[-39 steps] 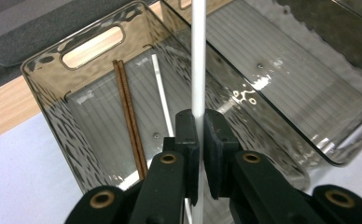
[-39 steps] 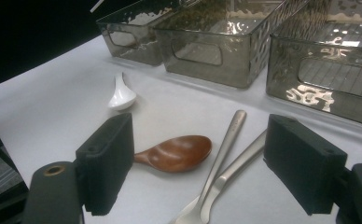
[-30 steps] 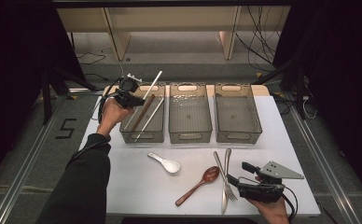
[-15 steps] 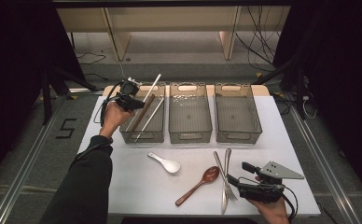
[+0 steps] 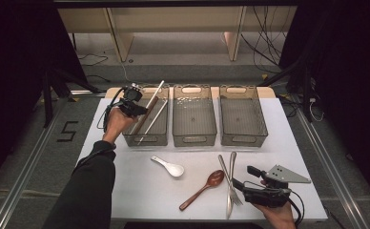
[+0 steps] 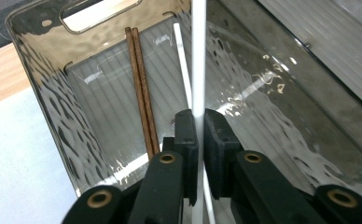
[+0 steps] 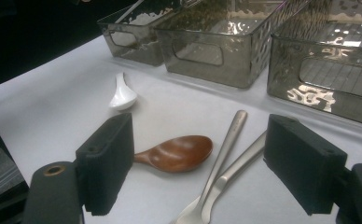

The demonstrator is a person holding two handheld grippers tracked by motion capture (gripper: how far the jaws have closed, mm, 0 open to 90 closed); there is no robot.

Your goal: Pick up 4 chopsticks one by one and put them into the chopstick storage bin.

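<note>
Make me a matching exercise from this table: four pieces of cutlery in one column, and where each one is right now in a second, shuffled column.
Things
1. white chopstick
2. brown chopsticks
3. white spoon
4. wooden spoon

Places
A. lying on the white table in front of the left bin
B. lying flat on the bottom of the left bin
C. clamped between the jaws of the left gripper
D. on the table just left of the two metal utensils

Pairs: 1-C, 2-B, 3-A, 4-D
</note>
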